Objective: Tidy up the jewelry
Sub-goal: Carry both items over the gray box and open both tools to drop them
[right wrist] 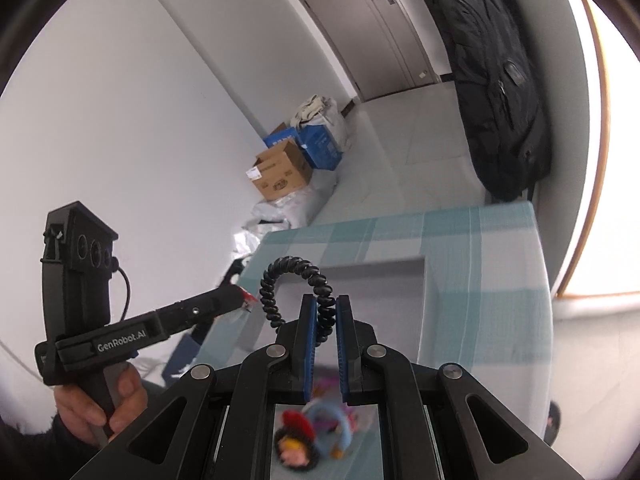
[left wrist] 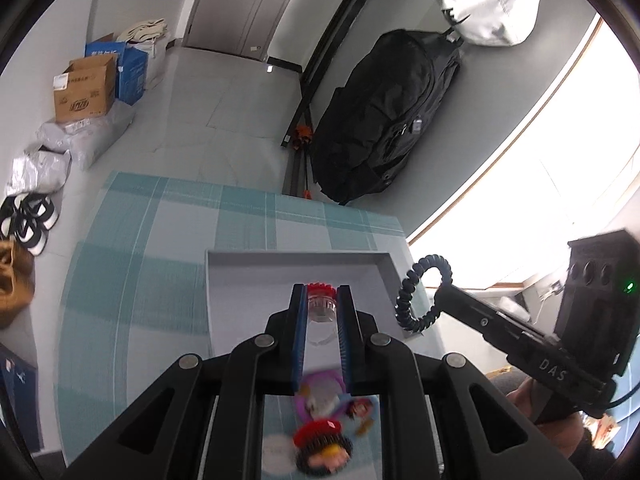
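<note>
we hold both tongs above the table (left wrist: pixel 132 240), which wears a teal and white checked cloth. the left tongs (left wrist: pixel 321 292) are clenched on a small clear piece with a red frilly top (left wrist: pixel 320 300), pinched between the blue pads right at the tips. the right tongs (right wrist: pixel 322 304) are clenched on a black spiral hair tie (right wrist: pixel 296 280); its coil loops up and over to the left of the pads, free of the table. in the left view the same hair tie (left wrist: pixel 420 296) hangs from the tips of the right tongs, just right of the grey tray (left wrist: pixel 296 258). the tray lies open on the cloth beneath and ahead of both tongs. nearer us, under the tongs, a blurred heap of colourful trinkets (left wrist: pixel 324 436) rests on the cloth, red, purple and pale blue; we cannot tell the single pieces. a black backpack (left wrist: pixel 384 120) leans against the wall beyond the table, and cardboard boxes (left wrist: pixel 86 88) stand on the floor.
</note>
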The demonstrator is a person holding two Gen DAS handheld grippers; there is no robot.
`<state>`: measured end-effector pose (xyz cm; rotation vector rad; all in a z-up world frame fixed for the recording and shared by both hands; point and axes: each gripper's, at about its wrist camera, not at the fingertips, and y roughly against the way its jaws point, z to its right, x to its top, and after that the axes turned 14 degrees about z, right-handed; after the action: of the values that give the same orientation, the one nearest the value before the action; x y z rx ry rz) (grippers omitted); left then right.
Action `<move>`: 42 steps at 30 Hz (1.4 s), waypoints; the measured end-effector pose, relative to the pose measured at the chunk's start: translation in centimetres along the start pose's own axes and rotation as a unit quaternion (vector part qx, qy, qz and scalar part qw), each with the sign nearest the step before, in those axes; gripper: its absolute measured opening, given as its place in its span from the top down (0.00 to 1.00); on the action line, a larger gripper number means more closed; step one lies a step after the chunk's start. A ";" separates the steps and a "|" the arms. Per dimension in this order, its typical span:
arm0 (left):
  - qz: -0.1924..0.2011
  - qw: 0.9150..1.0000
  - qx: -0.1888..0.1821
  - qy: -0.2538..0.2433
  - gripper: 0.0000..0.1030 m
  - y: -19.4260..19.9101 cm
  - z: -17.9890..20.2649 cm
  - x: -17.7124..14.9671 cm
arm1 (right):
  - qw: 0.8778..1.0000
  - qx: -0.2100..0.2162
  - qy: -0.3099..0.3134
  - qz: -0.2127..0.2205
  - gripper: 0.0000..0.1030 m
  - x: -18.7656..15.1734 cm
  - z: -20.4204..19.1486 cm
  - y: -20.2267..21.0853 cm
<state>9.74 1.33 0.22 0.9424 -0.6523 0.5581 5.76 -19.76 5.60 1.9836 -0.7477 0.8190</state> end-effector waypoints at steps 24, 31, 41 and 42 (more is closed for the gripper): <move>-0.051 0.998 -0.019 0.022 0.47 -4.4 -2.4 -0.5 | 1.000 -0.020 0.012 -0.013 0.46 -0.6 2.2 -3.8; -0.020 1.000 -0.005 0.001 0.44 -2.9 -1.5 -0.1 | 0.997 -0.027 0.045 0.048 0.10 -0.2 1.0 -0.8; 0.021 0.996 0.069 -0.060 0.35 0.6 0.4 -1.6 | 0.994 -0.038 0.087 0.057 0.00 -1.6 -0.8 1.0; 0.024 0.995 0.071 -0.061 0.35 0.9 0.5 -1.7 | 0.994 -0.039 0.086 0.059 0.00 -1.7 -0.8 1.2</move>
<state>7.79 1.09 -0.31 1.1031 -0.7527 0.5985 3.57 -19.29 5.24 1.7877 -0.7873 1.0022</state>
